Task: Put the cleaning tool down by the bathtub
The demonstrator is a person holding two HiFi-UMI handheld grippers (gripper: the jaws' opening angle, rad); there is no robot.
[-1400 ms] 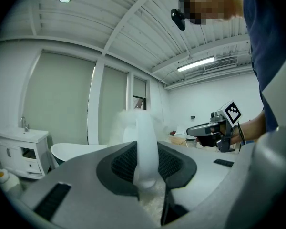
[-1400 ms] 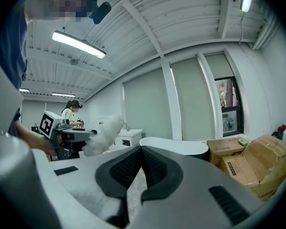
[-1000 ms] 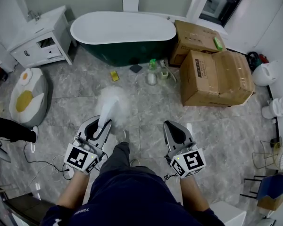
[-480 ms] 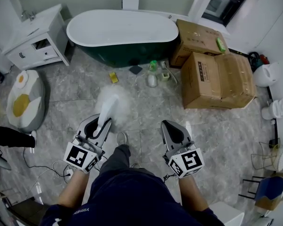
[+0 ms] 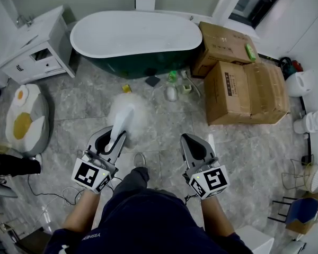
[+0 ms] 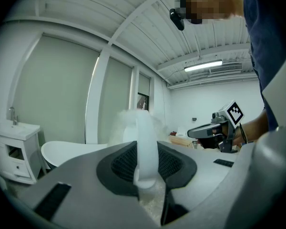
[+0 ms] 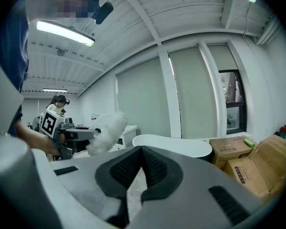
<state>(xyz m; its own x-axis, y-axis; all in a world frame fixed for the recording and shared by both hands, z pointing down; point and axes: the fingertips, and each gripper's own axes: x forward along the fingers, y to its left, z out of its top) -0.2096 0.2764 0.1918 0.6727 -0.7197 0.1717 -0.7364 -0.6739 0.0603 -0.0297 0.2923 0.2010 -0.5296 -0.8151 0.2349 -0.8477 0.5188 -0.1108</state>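
Note:
A white fluffy duster [image 5: 128, 115] sticks forward from my left gripper [image 5: 110, 141], which is shut on its flat white handle [image 5: 116, 132]. In the left gripper view the handle [image 6: 147, 147] stands upright between the dark pads, with the fluffy head [image 6: 125, 125] beyond. My right gripper [image 5: 193, 144] hangs level with it to the right; its jaws are shut with nothing between them [image 7: 142, 168]. The bathtub [image 5: 132, 36], white inside and dark green outside, stands ahead across the grey tile floor. From the right gripper view I see the duster [image 7: 107, 130] and the tub [image 7: 176, 144].
Two cardboard boxes [image 5: 244, 89] stand right of the tub. A white vanity cabinet [image 5: 32, 46] is at its left, with an egg-shaped cushion [image 5: 24, 118] below it. Bottles [image 5: 171, 86] and a yellow sponge [image 5: 126, 88] lie by the tub's front. Cables trail at lower left.
The tub, boxes and floor items have slid slightly nearer and the cabinet has shifted left as the person steps forward. Both grippers keep their places, and the duster stays held.

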